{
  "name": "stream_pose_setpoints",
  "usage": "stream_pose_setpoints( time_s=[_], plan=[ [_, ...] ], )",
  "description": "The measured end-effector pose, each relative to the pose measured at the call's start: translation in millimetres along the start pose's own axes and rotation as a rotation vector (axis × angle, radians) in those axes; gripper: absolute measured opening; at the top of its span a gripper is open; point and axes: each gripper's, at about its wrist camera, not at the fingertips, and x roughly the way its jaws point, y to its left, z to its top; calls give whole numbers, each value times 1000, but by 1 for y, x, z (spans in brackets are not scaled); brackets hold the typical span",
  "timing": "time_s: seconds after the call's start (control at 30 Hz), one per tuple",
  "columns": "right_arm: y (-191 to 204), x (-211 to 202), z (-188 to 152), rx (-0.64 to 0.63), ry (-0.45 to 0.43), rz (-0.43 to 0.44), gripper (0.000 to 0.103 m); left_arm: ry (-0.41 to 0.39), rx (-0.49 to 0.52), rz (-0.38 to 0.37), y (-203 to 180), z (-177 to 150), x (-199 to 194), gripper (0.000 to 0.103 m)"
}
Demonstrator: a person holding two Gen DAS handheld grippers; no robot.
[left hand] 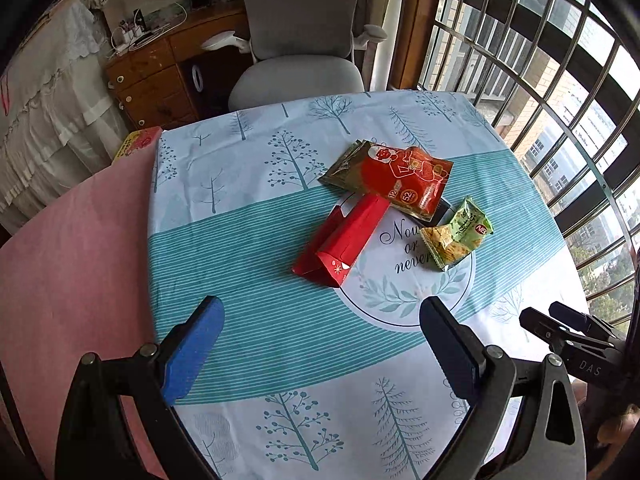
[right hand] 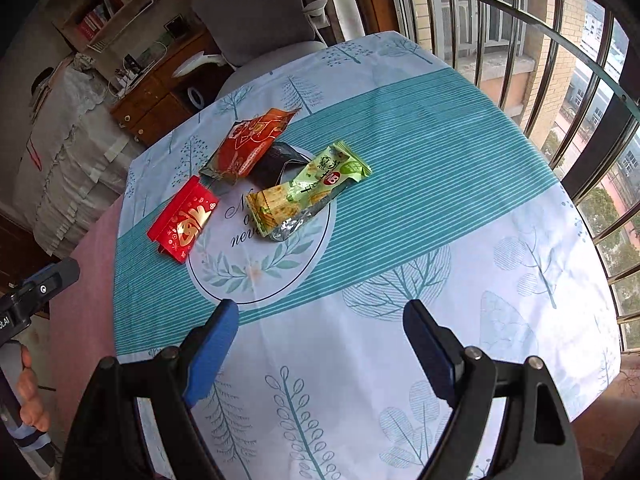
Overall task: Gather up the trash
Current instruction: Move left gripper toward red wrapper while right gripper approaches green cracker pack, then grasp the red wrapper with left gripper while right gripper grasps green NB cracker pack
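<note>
Progress: nothing looks collected yet; every piece of trash I can see lies loose on the bench (left hand: 248,344), and no bin or bag shows in either view.
Landmark: the round printed medallion (left hand: 404,280) in the middle of the tablecloth, with its script lettering and leaf wreath.
Red carton (left hand: 344,240): lies flattened on its side at the medallion's left edge, partly overlapping the rim.
Red pouch (left hand: 404,176): lies flat just beyond the medallion's far edge, its near corner close to the carton's far end.
Green wrapper (left hand: 456,236): lies on the medallion's right side, torn open, with foil lining showing in the right wrist view.
Dark item (right hand: 280,160): something dark lies between the red pouch and the green wrapper at the medallion's far rim; it may be another wrapper, but too little shows to tell.
Left tongs (left hand: 322,344): spread wide and empty, held above the cloth on the near side of the medallion, pointing toward the carton.
Right tongs (right hand: 320,336): also spread wide and empty, held over the cloth nearer than the medallion and a little to its right, aimed toward the green wrapper.
Contact: neither pair touches any trash.
Left to do: by my reading, all of it, that is, every piece picked up and somewhere found to put it.
</note>
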Motion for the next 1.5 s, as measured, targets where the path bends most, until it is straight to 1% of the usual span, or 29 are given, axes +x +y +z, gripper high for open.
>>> stream_pose_setpoints(
  time_s=[0.07, 0.17, 0.3, 0.37, 0.43, 0.5, 0.63, 0.67, 0.77, 0.8, 0.83, 0.87, 0.9, 0.93, 1.0, 1.03, 1.1, 1.13, 1.2, 1.27, 1.37, 1.5],
  plan=[
    [8, 18, 15, 41, 8, -17, 85, 27, 8, -12, 8, 17, 26, 96],
    [16, 44, 37, 89, 20, -38, 85, 76, 13, -34, 15, 37, 62, 92],
    [20, 71, 61, 164, 23, -75, 85, 143, 11, -77, 18, 50, 101, 87],
    [20, 82, 70, 191, 29, -97, 85, 169, 21, -86, 17, 54, 116, 86],
    [20, 93, 75, 202, 41, -135, 85, 194, 38, -90, 14, 55, 129, 85],
    [22, 101, 80, 199, 52, -156, 85, 218, 52, -98, 12, 56, 142, 82],
    [30, 116, 81, 163, 84, -218, 83, 262, 57, -124, 7, 55, 162, 71],
    [30, 119, 79, 160, 93, -221, 81, 272, 57, -129, 6, 55, 167, 69],
    [38, 121, 75, 110, 83, -264, 77, 296, 62, -143, 3, 53, 177, 58],
    [40, 121, 74, 93, 81, -285, 72, 300, 70, -137, 2, 52, 179, 53],
    [42, 121, 73, 75, 77, -307, 67, 285, 85, -126, -1, 52, 178, 45],
    [44, 120, 71, 57, 72, -329, 59, 283, 103, -118, -4, 51, 179, 45],
    [44, 119, 70, 46, 68, -340, 52, 279, 111, -110, -6, 50, 179, 44],
    [43, 117, 69, 42, 62, -339, 50, 274, 112, -108, -7, 49, 178, 42],
    [39, 113, 68, 47, 51, -339, 37, 256, 114, -100, -9, 47, 175, 38],
    [36, 111, 67, 55, 46, -328, 34, 247, 112, -100, -10, 47, 172, 34],
    [28, 106, 65, 77, 36, -294, 28, 239, 97, -106, -12, 44, 165, 28],
    [24, 104, 65, 84, 33, -277, 27, 239, 88, -112, -12, 43, 163, 26],
    [20, 99, 62, 89, 23, -243, 18, 239, 72, -120, -13, 39, 156, 24],
    [18, 93, 60, 91, 12, -204, 13, 234, 59, -121, -15, 33, 150, 22],
    [13, 84, 58, 110, -5, -150, 12, 214, 32, -135, -15, 25, 136, 21],
    [9, 64, 44, 107, -21, -95, 12, 176, 4, -145, -19, 11, 110, 21]
  ],
)
